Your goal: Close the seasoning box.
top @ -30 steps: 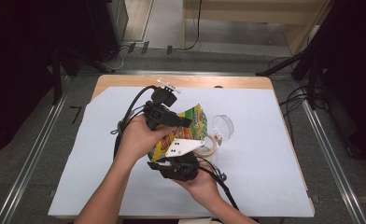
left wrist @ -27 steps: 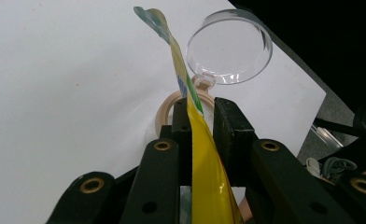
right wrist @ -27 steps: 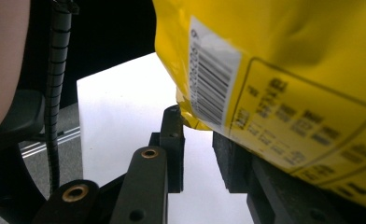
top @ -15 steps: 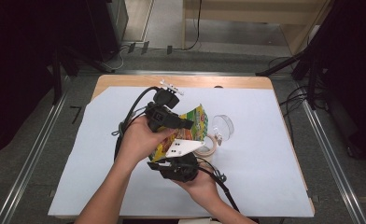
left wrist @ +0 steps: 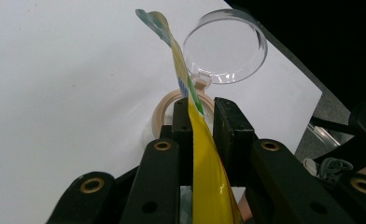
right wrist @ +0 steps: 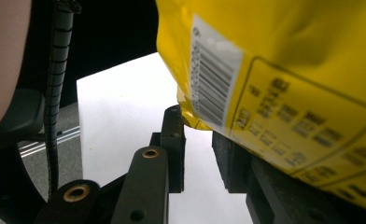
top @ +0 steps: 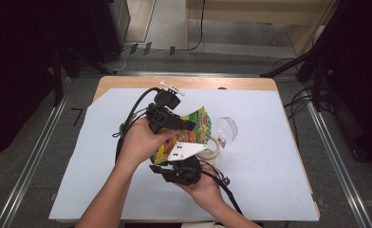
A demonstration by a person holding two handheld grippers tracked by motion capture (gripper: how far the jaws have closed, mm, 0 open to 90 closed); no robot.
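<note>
The yellow snack bag [left wrist: 204, 168] is held above the white table cover [top: 269, 156], clamped edge-on by the left gripper [left wrist: 202, 123], while the right gripper [right wrist: 200, 140] is parted at its lower corner.

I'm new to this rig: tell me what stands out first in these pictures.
A bright yellow snack bag is held up above the middle of the white-covered table, between the left gripper and the right gripper. Just to its right on the table lie a clear round lid and a tape roll.
</note>
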